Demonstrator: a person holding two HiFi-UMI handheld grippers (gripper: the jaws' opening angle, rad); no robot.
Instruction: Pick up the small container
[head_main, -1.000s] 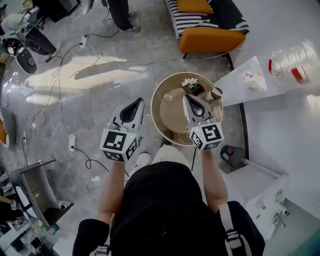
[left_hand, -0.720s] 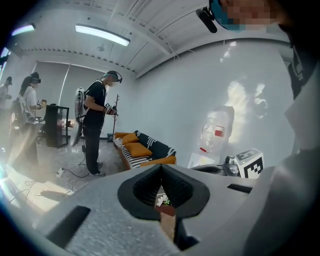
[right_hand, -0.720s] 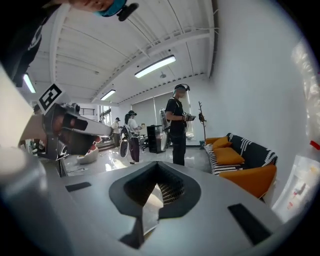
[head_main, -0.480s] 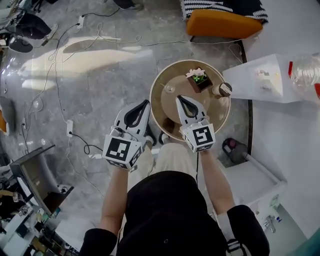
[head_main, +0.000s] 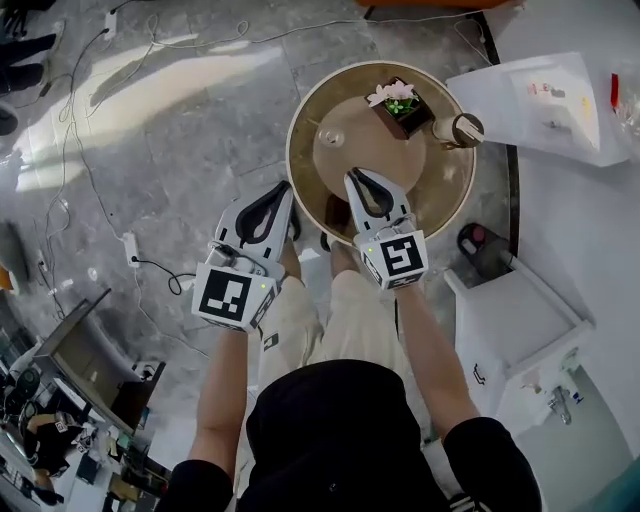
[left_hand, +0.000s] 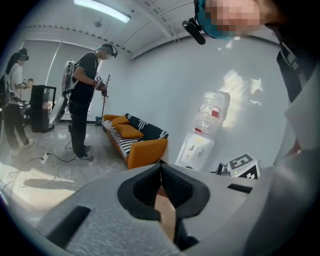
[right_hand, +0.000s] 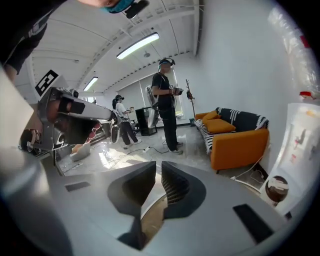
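Since the small container sits across the desk, the left hand-held gripper hangs clenched, empty; the right hand-held gripper, also empty, is just cracking open.

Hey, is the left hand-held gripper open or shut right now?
Shut. In the left gripper view, the jaw tips of the left hand-held gripper meet, with nothing held between them.
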